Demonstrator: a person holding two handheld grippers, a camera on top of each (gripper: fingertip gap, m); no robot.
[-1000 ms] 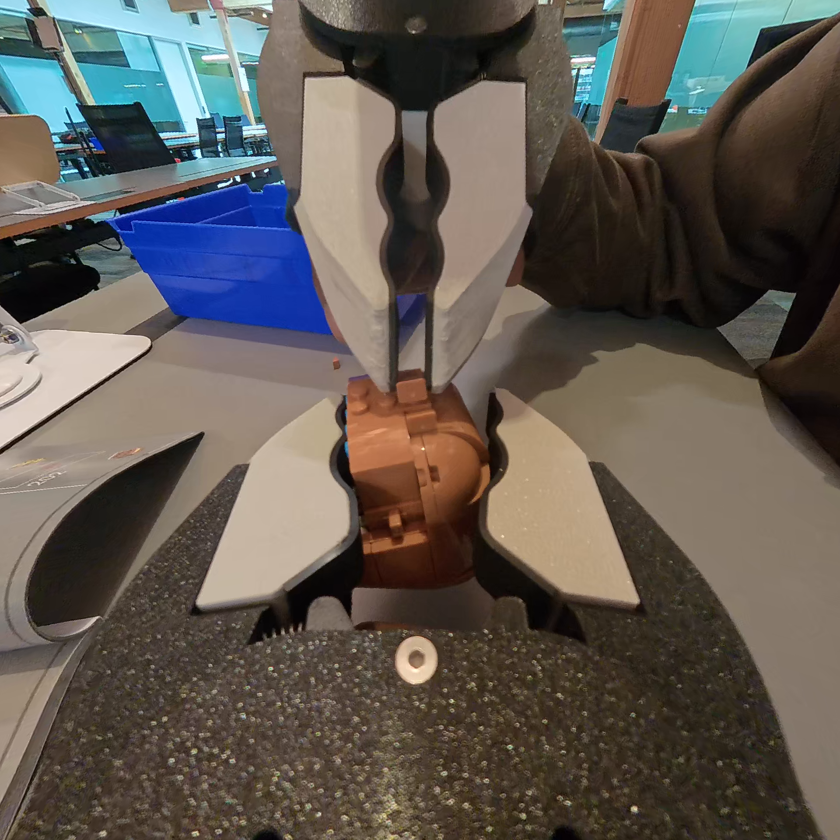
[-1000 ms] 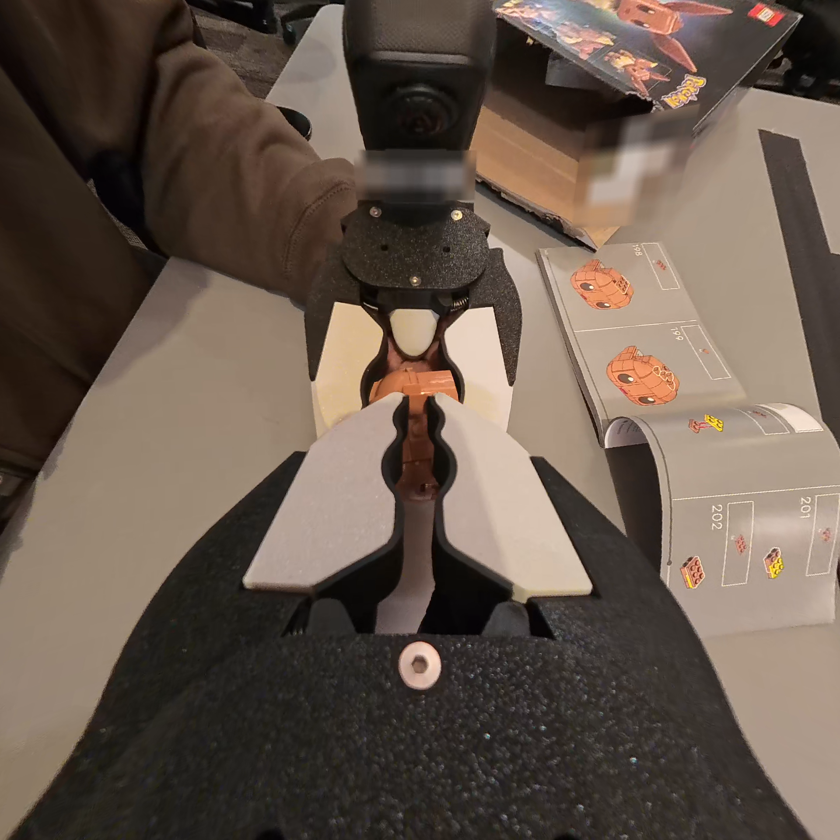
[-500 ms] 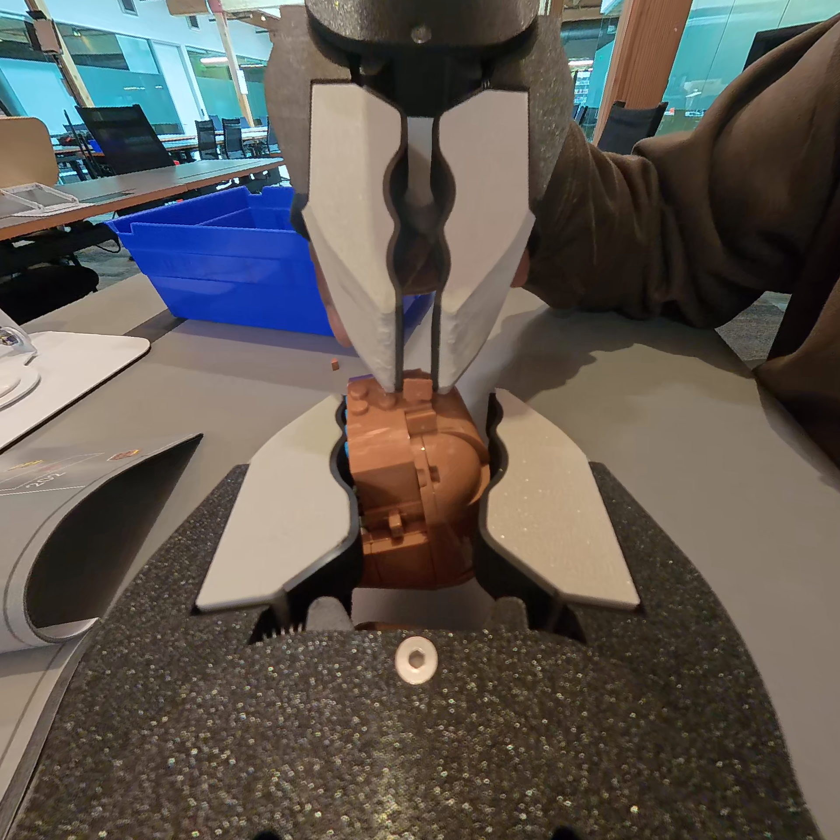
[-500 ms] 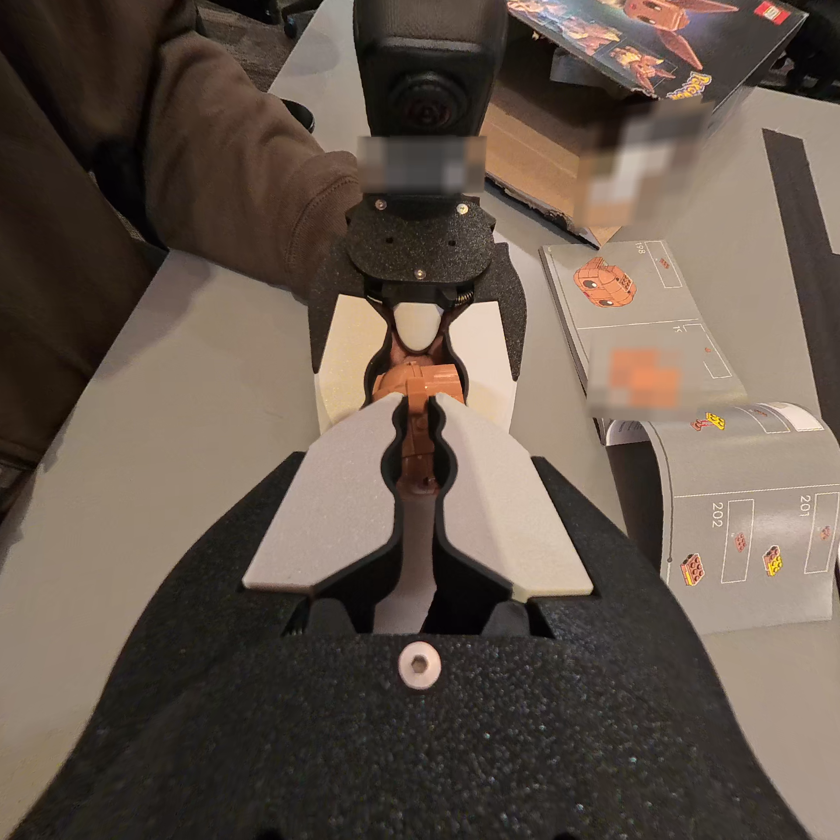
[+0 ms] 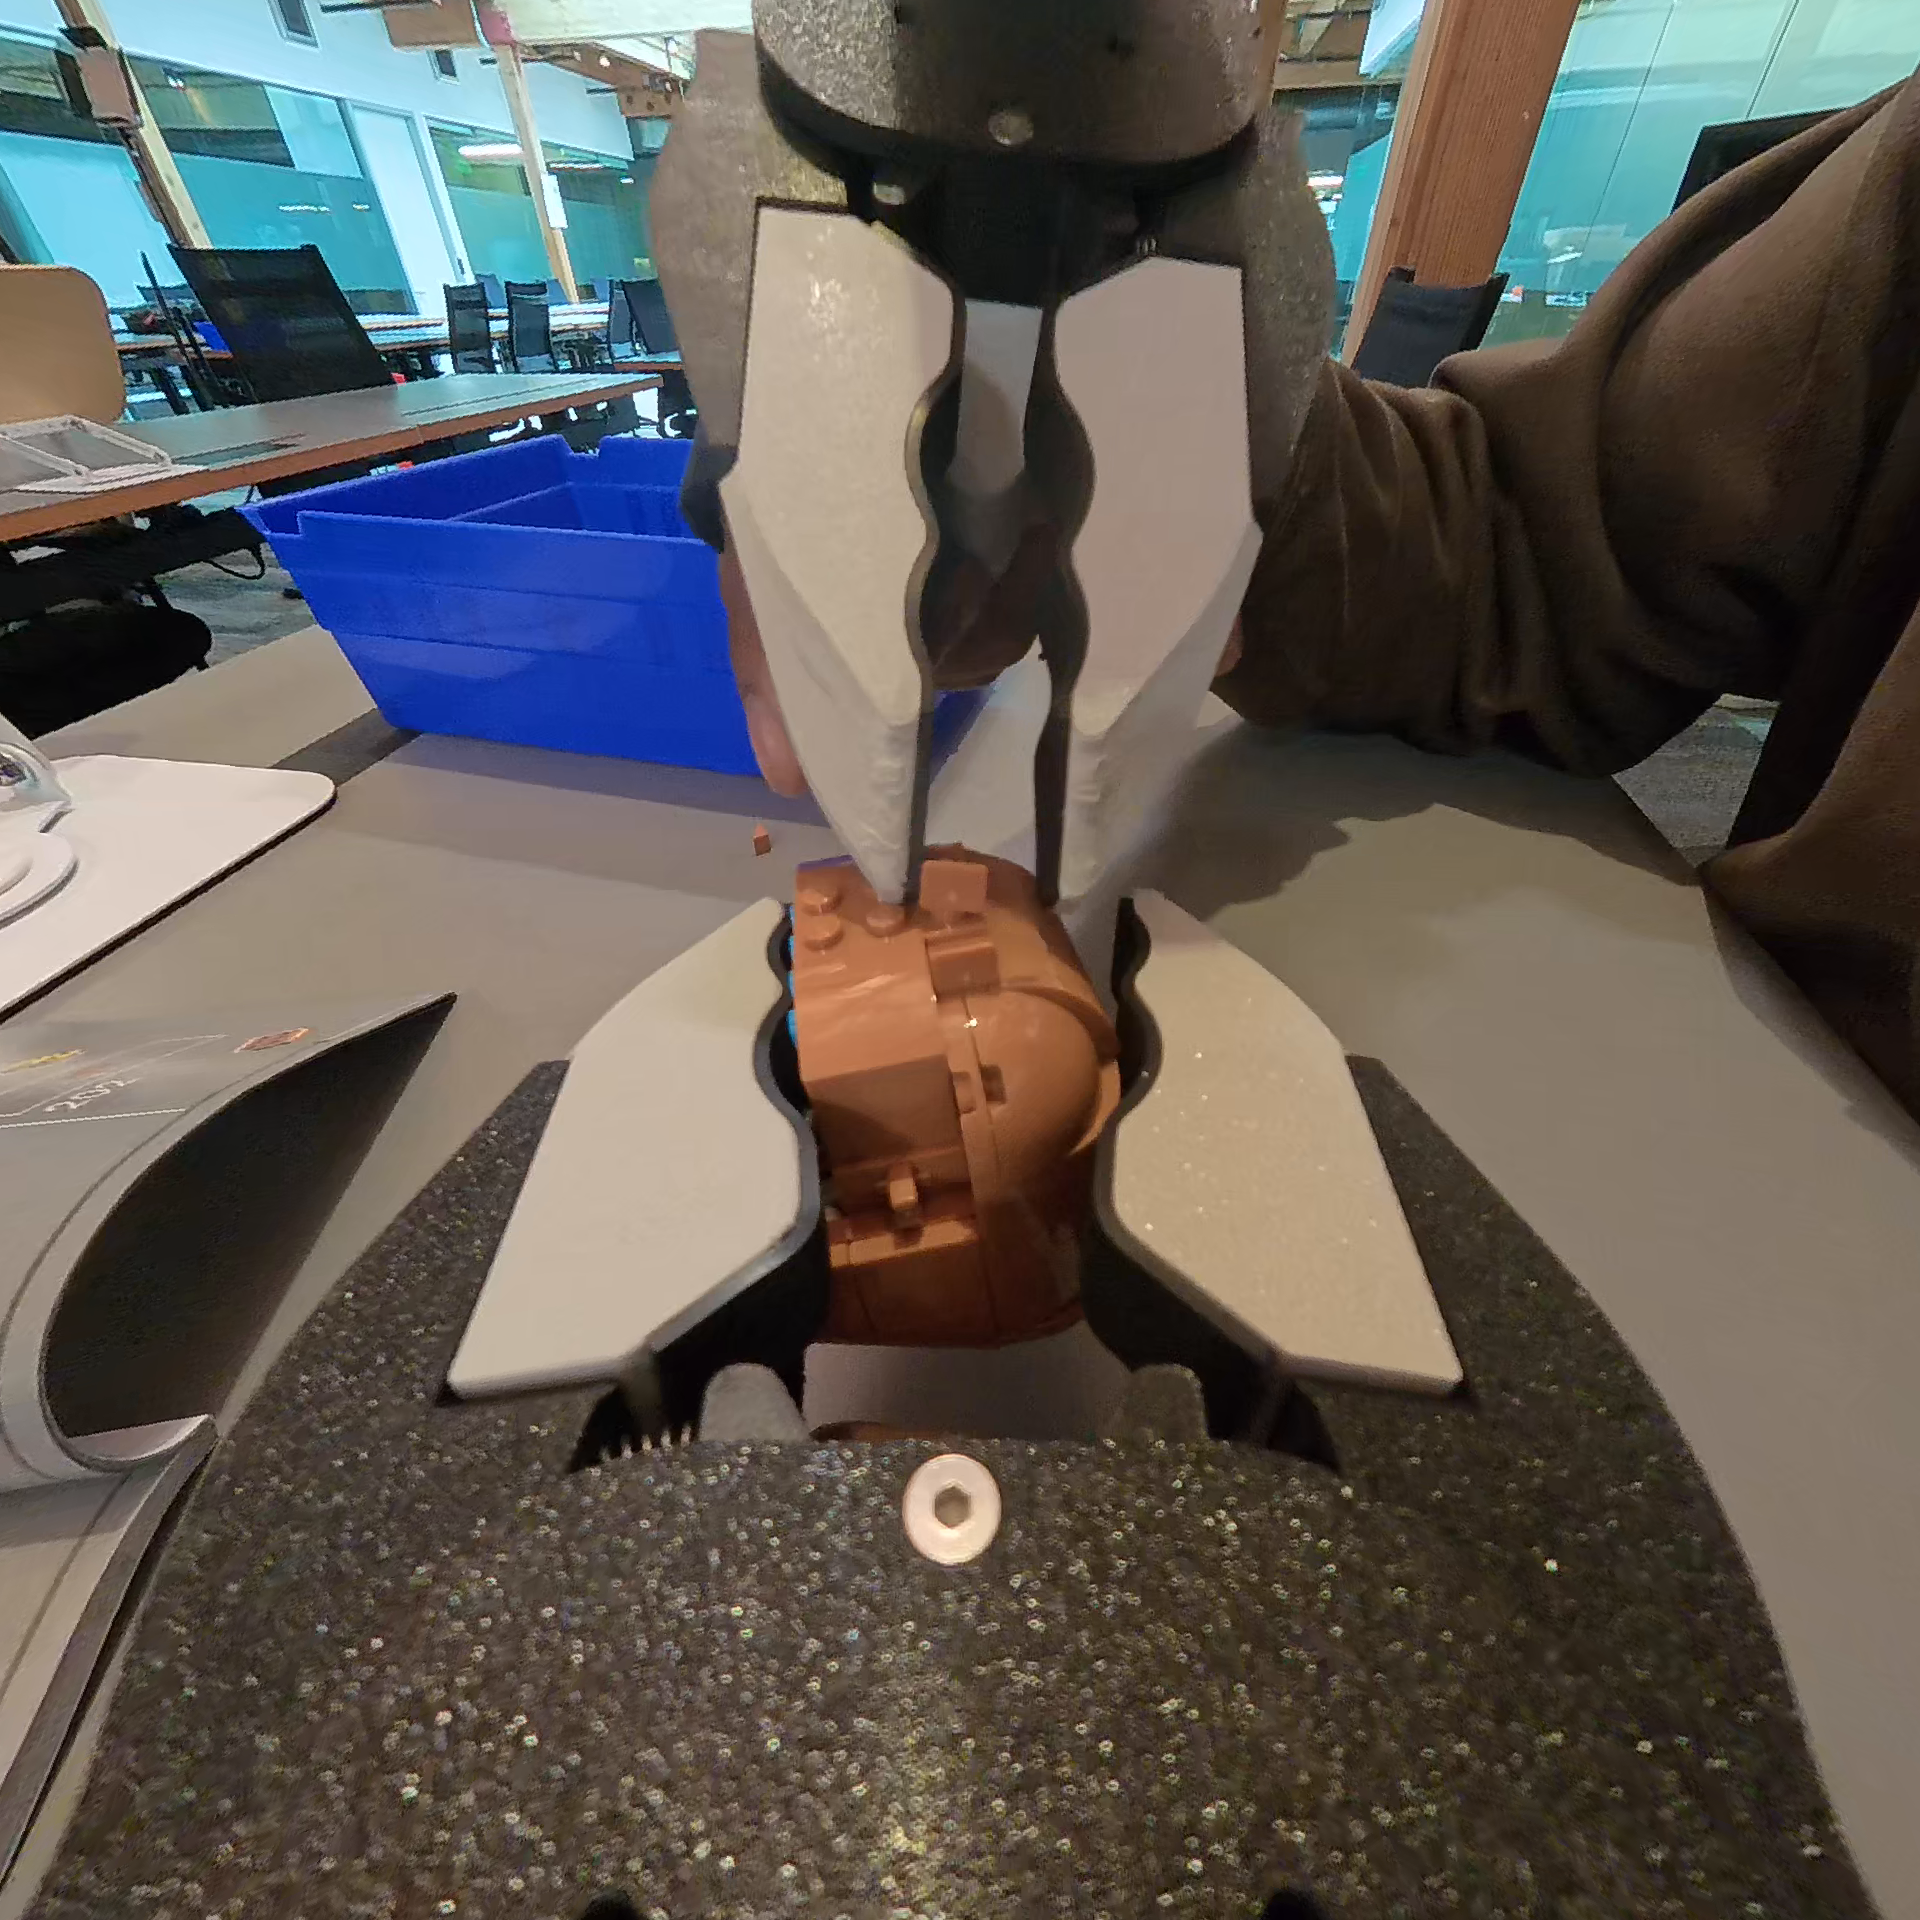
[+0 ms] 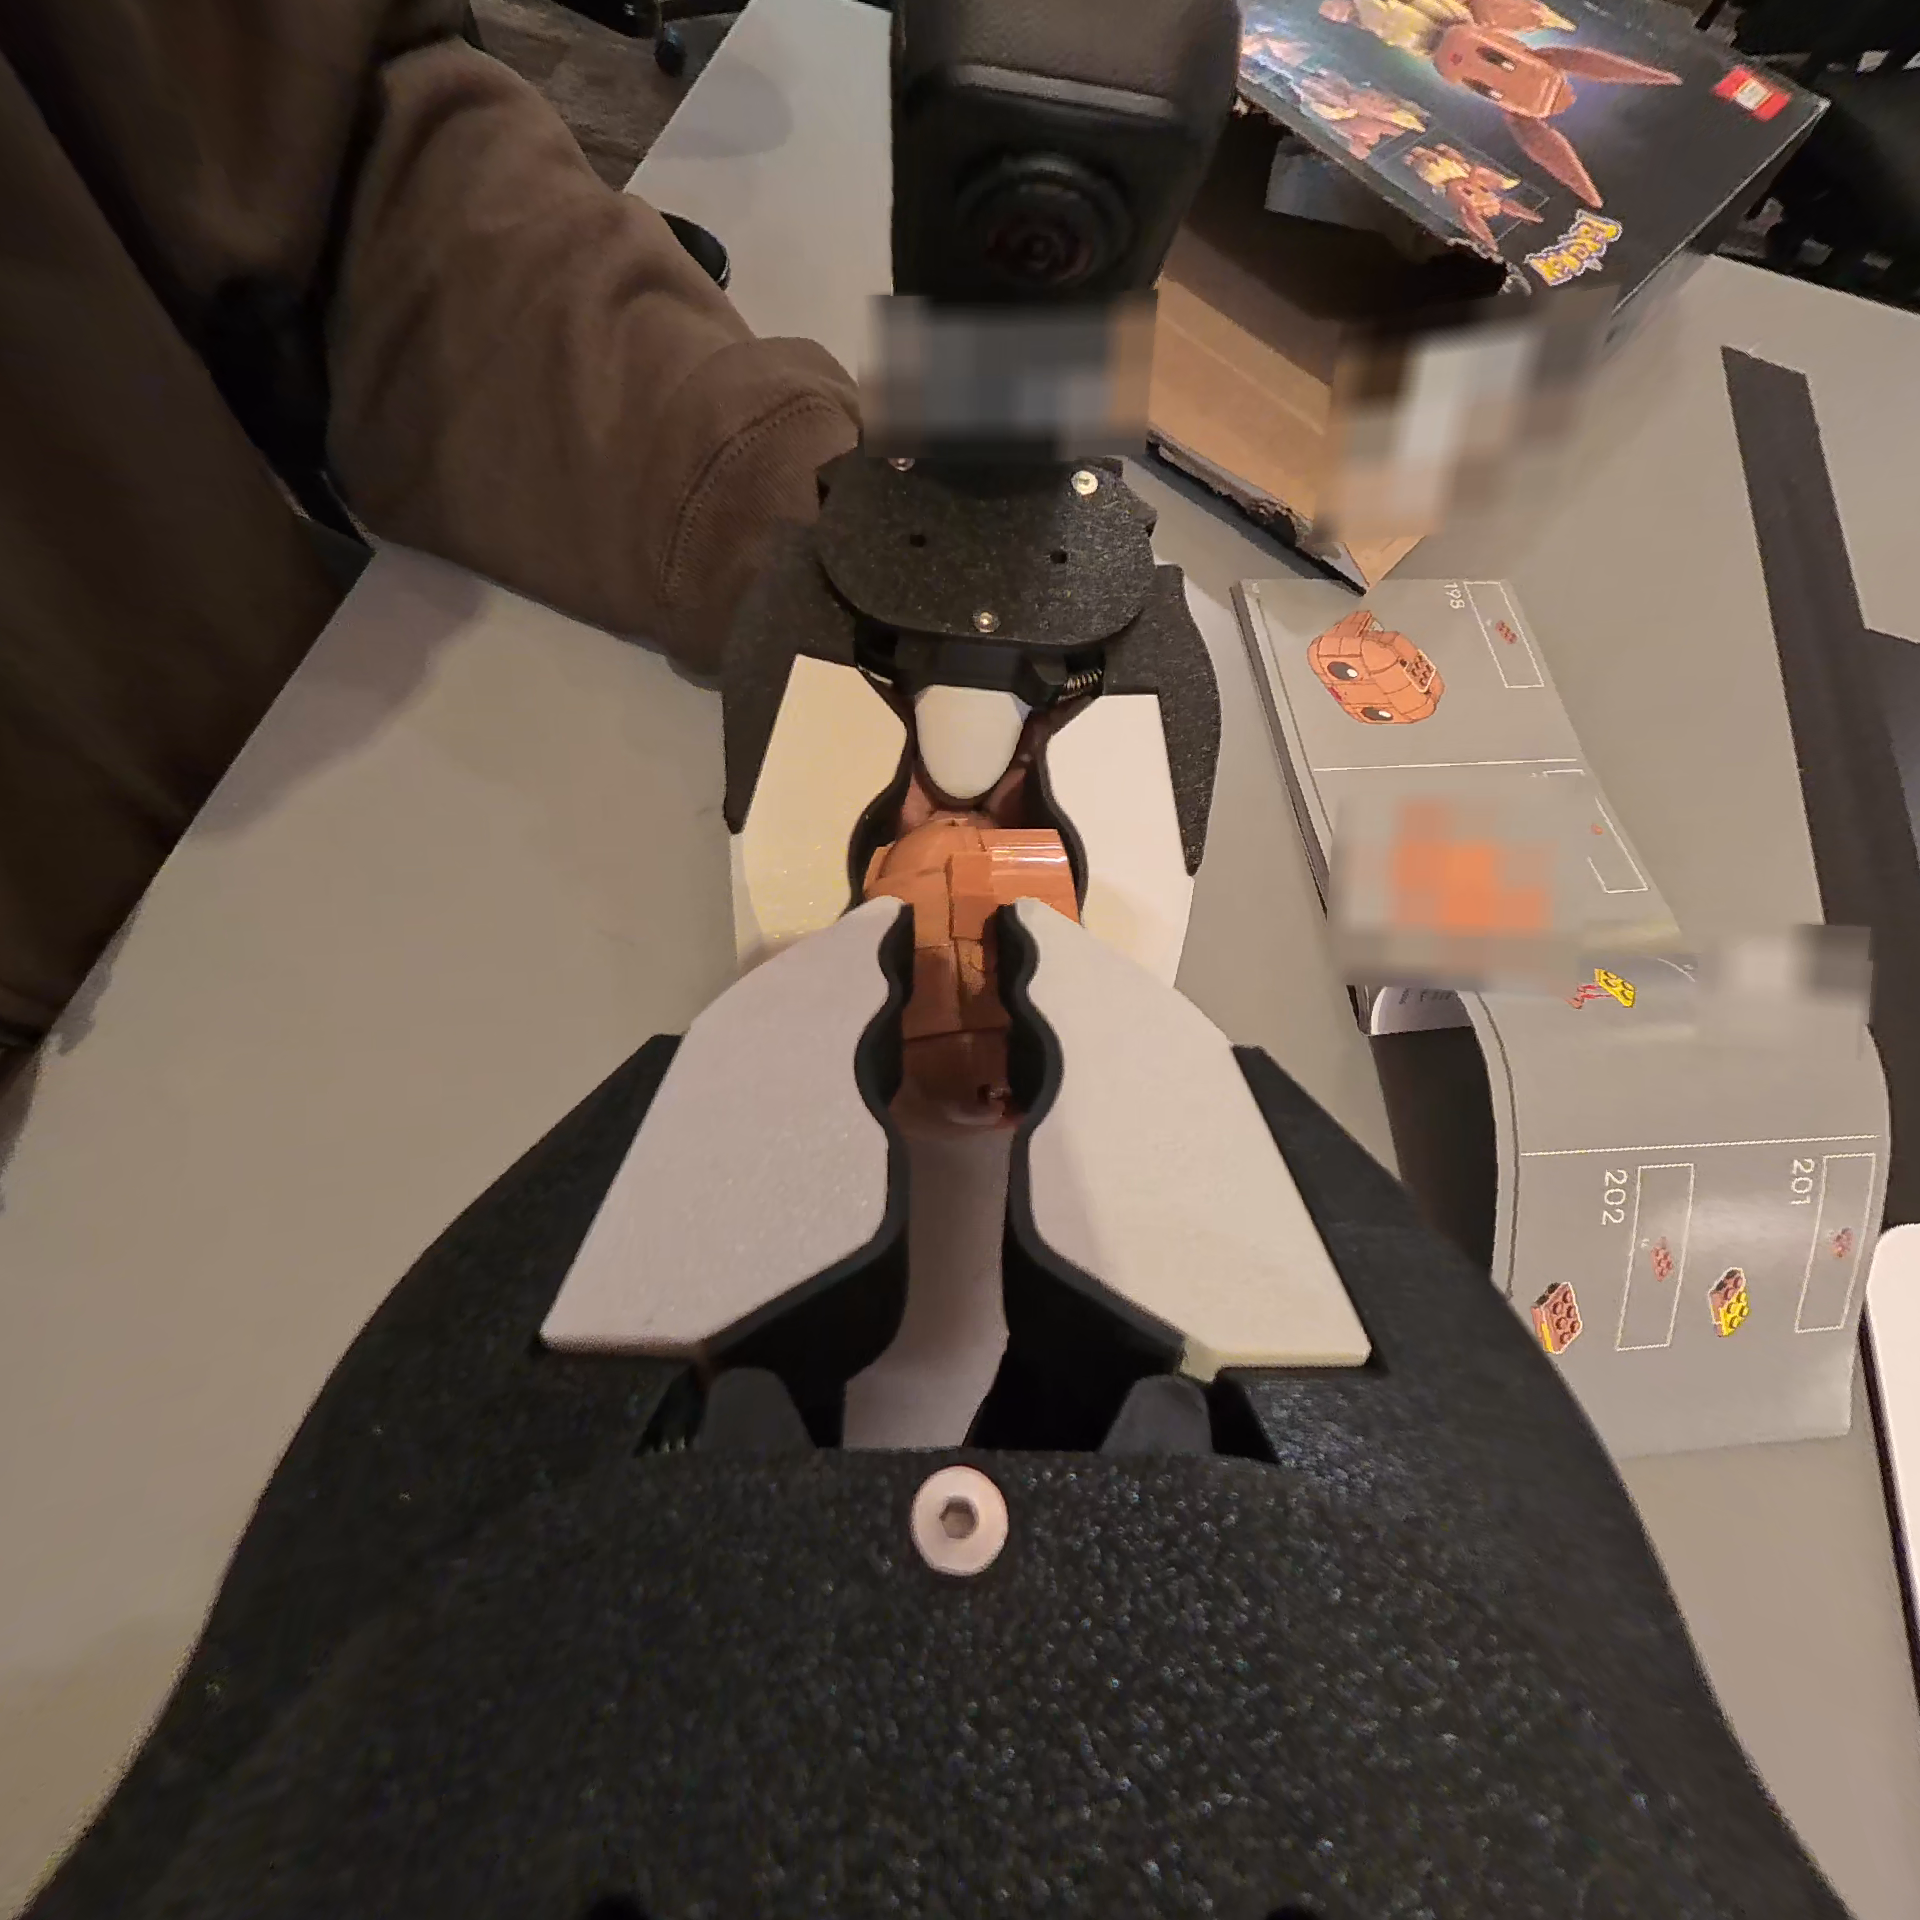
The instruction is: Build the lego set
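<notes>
A brown lego build [image 5: 935, 1101] with a rounded side is clamped between the fingers of my left gripper [image 5: 951, 914], just above the grey table [image 5: 1558, 1039]. My right gripper [image 5: 977, 894] comes down from above. Its jaws stand slightly apart over the top of the build, either side of a small square brown brick [image 5: 958, 888] that sits on the studs. In the right wrist view my right gripper [image 6: 958, 914] straddles the build [image 6: 987, 873], and the left gripper [image 6: 966, 821] faces it from the far side.
A blue bin [image 5: 499, 613] stands behind the build. A curled instruction booklet [image 6: 1683, 1247] lies to one side, with the lego box [image 6: 1507, 135] beyond it. A white pad [image 5: 156, 831] and a tiny loose brown piece [image 5: 762, 840] lie on the table. Brown sleeves [image 5: 1558, 520] reach in. Across from one pair of fingers to the other is roughly 4 cm.
My right gripper's jaws have spread apart; they were nearly shut on the small brown brick, which now stands free on top of the build. The left gripper has held still.
</notes>
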